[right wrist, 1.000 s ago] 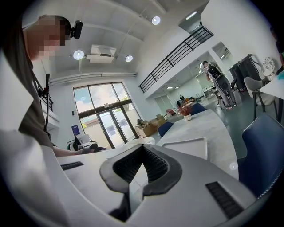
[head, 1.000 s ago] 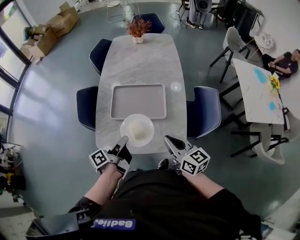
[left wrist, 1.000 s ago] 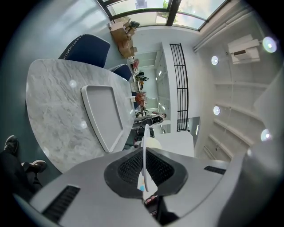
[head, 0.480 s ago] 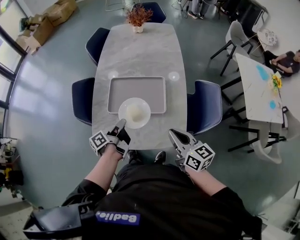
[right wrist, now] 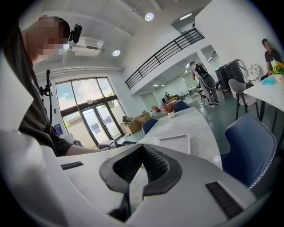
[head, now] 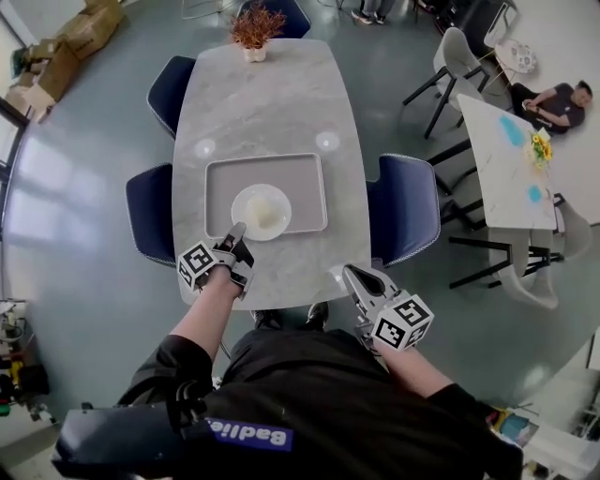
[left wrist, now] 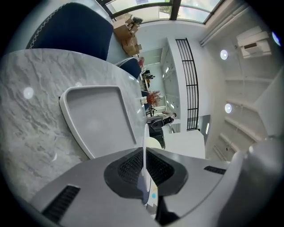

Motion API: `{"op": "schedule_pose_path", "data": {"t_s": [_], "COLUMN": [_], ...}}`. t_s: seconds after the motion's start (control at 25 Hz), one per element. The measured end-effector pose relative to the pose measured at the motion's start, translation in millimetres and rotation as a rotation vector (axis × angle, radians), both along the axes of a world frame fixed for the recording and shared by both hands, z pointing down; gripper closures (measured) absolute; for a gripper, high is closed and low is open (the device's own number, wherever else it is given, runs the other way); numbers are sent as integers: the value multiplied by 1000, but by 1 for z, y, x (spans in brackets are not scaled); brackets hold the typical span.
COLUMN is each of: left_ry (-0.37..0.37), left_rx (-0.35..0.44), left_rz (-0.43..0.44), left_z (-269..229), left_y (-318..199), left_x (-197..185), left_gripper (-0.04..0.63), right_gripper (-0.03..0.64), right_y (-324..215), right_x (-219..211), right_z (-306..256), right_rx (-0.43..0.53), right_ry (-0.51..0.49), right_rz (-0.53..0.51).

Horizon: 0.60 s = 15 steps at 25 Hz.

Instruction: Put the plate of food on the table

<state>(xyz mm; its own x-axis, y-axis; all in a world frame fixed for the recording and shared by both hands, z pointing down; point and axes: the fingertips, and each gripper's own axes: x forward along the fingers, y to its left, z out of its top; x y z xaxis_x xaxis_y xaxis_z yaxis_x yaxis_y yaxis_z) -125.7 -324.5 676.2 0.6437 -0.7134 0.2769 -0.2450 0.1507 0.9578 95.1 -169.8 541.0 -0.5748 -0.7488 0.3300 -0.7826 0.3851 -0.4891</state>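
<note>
A white plate (head: 262, 211) with a pale mound of food (head: 265, 210) is over the near part of the grey tray (head: 309, 178) on the marble table (head: 272, 103). My left gripper (head: 237, 228) is shut on the plate's near rim. In the left gripper view the rim (left wrist: 144, 133) shows edge-on between the pads of the left gripper (left wrist: 144, 150), with the tray (left wrist: 95, 117) beyond. I cannot tell whether the plate rests on the tray. My right gripper (head: 351, 274) hovers off the table's near right corner, shut and empty. The right gripper (right wrist: 141, 150) view shows the tray (right wrist: 176, 142) ahead.
A vase of dried plants (head: 251, 28) stands at the table's far end. Blue chairs (head: 403, 208) (head: 150, 214) (head: 171, 86) flank the table. A second white table (head: 506, 155) with a seated person (head: 553, 101) lies to the right. Cardboard boxes (head: 66, 42) sit at the far left.
My left gripper has carried the plate forward, from the table's near edge to over the tray. My right gripper has stayed shut and empty near the front corner.
</note>
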Motion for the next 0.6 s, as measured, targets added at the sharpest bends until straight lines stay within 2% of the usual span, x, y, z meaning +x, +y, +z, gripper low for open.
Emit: {"op": "schedule_pose_path", "data": {"t_s": [0.4,0.6], "left_ry": [-73,-84], "left_rx": [-36,-66], "left_rz": [59,33], "left_z": [50,74], "left_y": [-61,-74], "left_x": [13,10], "left_gripper": [577,575], "right_gripper": [606,606], "right_y": [-13,-24], "right_x": [-1,-14], "right_z": [16,15], "right_rx": [-55,-51], "right_ry": [18,17], "right_rz": [70,55]}}
